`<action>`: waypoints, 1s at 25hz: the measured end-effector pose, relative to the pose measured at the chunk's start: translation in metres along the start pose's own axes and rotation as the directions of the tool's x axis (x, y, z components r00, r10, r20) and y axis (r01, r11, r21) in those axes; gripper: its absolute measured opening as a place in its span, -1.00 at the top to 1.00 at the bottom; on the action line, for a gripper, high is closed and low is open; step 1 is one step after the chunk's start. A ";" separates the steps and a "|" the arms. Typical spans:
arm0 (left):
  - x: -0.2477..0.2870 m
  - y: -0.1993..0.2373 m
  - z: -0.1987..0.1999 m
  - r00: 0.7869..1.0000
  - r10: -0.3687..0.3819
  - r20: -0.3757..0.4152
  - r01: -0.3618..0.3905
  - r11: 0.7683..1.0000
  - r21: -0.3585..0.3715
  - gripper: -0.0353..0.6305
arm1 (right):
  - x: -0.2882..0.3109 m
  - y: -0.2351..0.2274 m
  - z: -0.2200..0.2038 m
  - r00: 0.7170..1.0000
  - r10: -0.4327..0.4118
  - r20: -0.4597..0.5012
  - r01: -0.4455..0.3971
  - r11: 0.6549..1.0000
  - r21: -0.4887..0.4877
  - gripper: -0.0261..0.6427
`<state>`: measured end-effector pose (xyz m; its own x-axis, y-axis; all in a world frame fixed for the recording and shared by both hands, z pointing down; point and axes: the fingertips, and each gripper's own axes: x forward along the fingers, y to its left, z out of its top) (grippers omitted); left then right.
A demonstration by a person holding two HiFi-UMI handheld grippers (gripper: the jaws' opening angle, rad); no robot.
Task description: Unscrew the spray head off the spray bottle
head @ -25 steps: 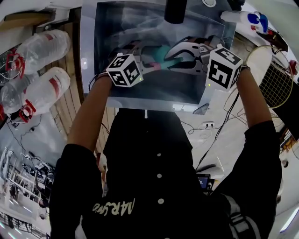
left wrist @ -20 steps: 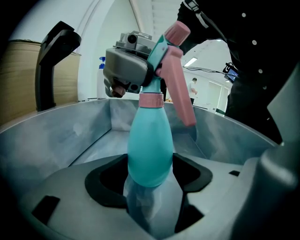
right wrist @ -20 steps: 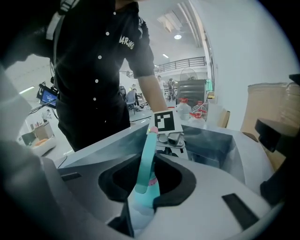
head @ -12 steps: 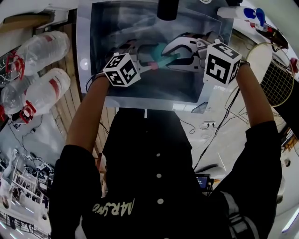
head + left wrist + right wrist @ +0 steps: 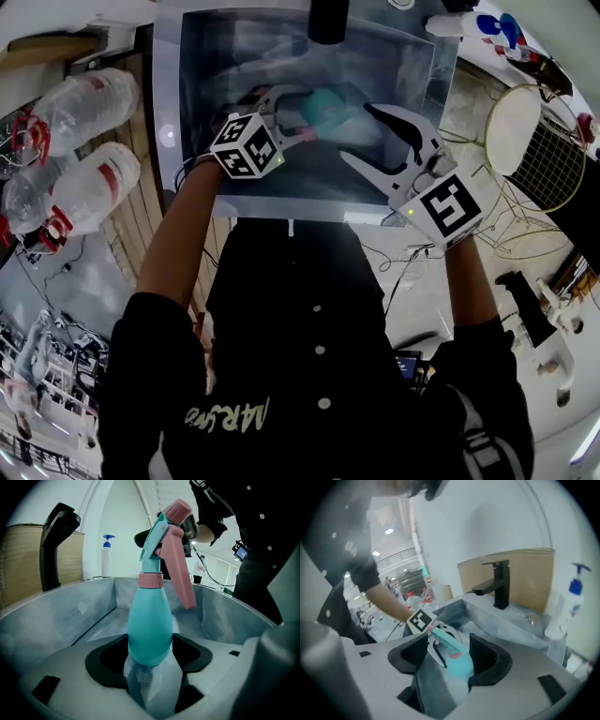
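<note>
Spray bottle [image 5: 150,630]: teal, upright over the steel sink [image 5: 187,112], its lower body clamped in the left claw [image 5: 150,649]. The pink spray head [image 5: 171,550] sits on the neck.

Right claw [image 5: 359,131]: opening, nothing between its pads, well apart from the bottle at the sink's near right.

Writing: white lettering [image 5: 230,412] on the person's black shirt, not legible in full. Both claw cubes carry black-and-white square markers.

Surroundings: black faucet [image 5: 499,588] at the far rim. A white pump bottle [image 5: 567,606] with a blue head stands on the desk, far right. Clear plastic bottles [image 5: 89,178] with red caps lie left.
</note>
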<state>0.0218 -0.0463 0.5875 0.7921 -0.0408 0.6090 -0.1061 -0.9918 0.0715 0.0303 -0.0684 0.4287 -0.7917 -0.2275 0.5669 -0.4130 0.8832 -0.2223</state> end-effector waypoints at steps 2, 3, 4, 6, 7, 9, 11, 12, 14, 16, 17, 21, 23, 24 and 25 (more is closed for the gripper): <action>0.000 0.001 0.000 1.000 0.006 0.003 -0.006 1.000 -0.009 -0.05 | 0.003 0.009 -0.003 0.998 -0.068 0.003 0.066 0.976 0.207 -0.01; 0.000 0.001 0.000 1.000 0.009 0.004 -0.009 1.000 -0.014 -0.05 | 0.005 0.013 -0.008 0.995 -0.097 -0.024 0.099 0.955 0.279 -0.08; 0.000 0.001 0.000 1.000 0.012 0.004 -0.011 1.000 -0.016 -0.05 | 0.008 0.016 -0.012 0.991 -0.123 -0.053 0.134 0.935 0.328 -0.15; 0.001 0.001 0.001 1.000 0.017 0.001 -0.017 1.000 -0.014 -0.05 | 0.016 0.018 -0.016 0.980 -0.179 -0.086 0.198 0.901 0.386 -0.24; 0.002 0.001 0.001 1.000 0.020 0.000 -0.020 1.000 -0.012 -0.05 | 0.020 0.016 -0.016 0.973 -0.211 -0.094 0.231 0.886 0.401 -0.26; 0.002 0.002 0.001 1.000 0.027 -0.003 -0.027 1.000 -0.015 -0.05 | 0.027 0.009 -0.017 0.954 -0.276 -0.119 0.301 0.866 0.400 -0.29; 0.003 0.003 0.001 0.999 0.033 -0.001 -0.033 0.999 -0.032 -0.05 | 0.033 0.003 -0.018 0.935 -0.326 -0.140 0.354 0.861 0.366 -0.30; 0.003 0.004 0.002 0.999 0.036 0.002 -0.036 0.998 -0.041 -0.04 | 0.035 0.000 -0.017 0.929 -0.341 -0.145 0.371 0.862 0.346 -0.30; 0.003 0.006 0.002 0.999 0.040 0.000 -0.040 0.998 -0.046 -0.04 | 0.038 -0.003 -0.015 0.920 -0.361 -0.151 0.391 0.864 0.316 -0.29; 0.002 0.008 0.001 0.999 0.042 -0.008 -0.042 0.998 -0.039 -0.04 | 0.041 -0.005 -0.013 0.916 -0.371 -0.155 0.401 0.866 0.299 -0.29; 0.001 0.008 0.001 0.999 0.044 -0.012 -0.044 0.998 -0.036 -0.04 | 0.042 -0.005 -0.012 0.914 -0.374 -0.156 0.405 0.866 0.294 -0.29; 0.001 0.010 0.001 0.998 0.061 -0.027 -0.062 0.998 -0.025 -0.04 | 0.045 -0.009 -0.009 0.902 -0.400 -0.162 0.430 0.856 0.285 -0.29; 0.001 0.011 0.000 0.996 0.077 -0.040 -0.077 0.997 -0.013 -0.04 | 0.046 -0.010 -0.007 0.892 -0.422 -0.162 0.452 0.840 0.301 -0.29; 0.001 0.011 0.000 0.995 0.085 -0.048 -0.085 0.996 -0.006 -0.03 | 0.047 -0.011 -0.006 0.885 -0.436 -0.162 0.465 0.829 0.310 -0.29; 0.001 0.011 -0.001 0.994 0.093 -0.055 -0.093 0.996 0.002 -0.03 | 0.047 -0.011 -0.006 0.877 -0.452 -0.163 0.480 0.818 0.317 -0.29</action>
<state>0.0209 -0.0569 0.5894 0.7447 -0.1263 0.6553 -0.1780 -0.9839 0.0127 0.0004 -0.0861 0.4625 -0.4347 -0.5316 0.7270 -0.8606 0.4830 -0.1615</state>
